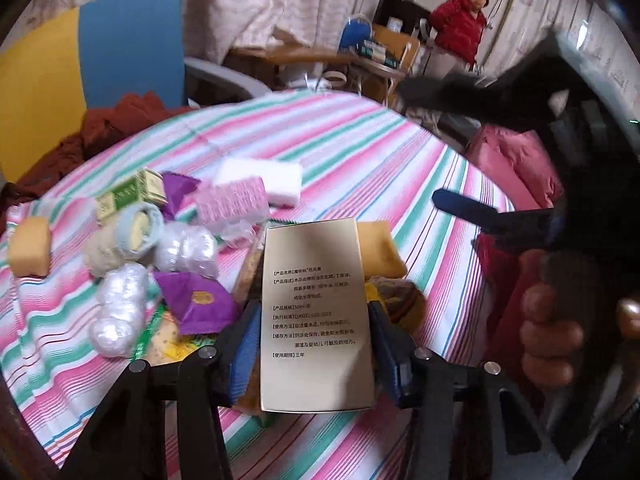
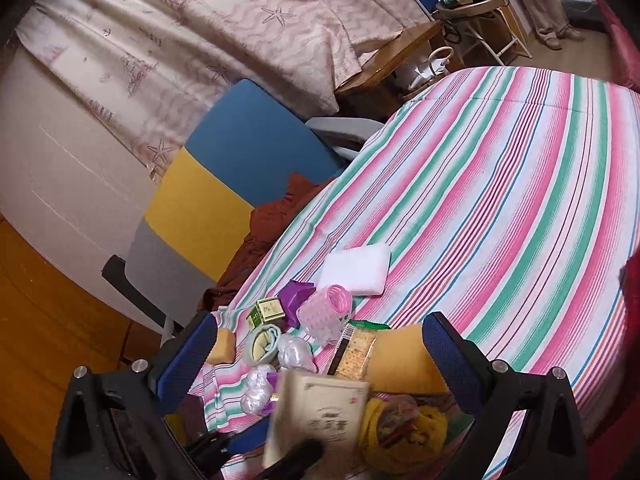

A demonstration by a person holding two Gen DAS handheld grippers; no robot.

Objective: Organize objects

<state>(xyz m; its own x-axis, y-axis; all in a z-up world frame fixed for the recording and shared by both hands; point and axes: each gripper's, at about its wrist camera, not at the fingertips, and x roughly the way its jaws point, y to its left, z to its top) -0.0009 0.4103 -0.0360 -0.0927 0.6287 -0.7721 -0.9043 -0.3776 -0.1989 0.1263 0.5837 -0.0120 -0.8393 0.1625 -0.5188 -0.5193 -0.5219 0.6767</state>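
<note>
Left wrist view: a gold box (image 1: 316,312) is gripped upright between the blue pads of the left gripper (image 1: 314,344), lifted above the clutter on the striped cloth (image 1: 360,152). The right gripper (image 2: 320,360) is spread wide and holds nothing (its handle is seen in a hand (image 1: 548,336)). The carrying step appears under way; a clear spot away from the pile is called for next.
</note>
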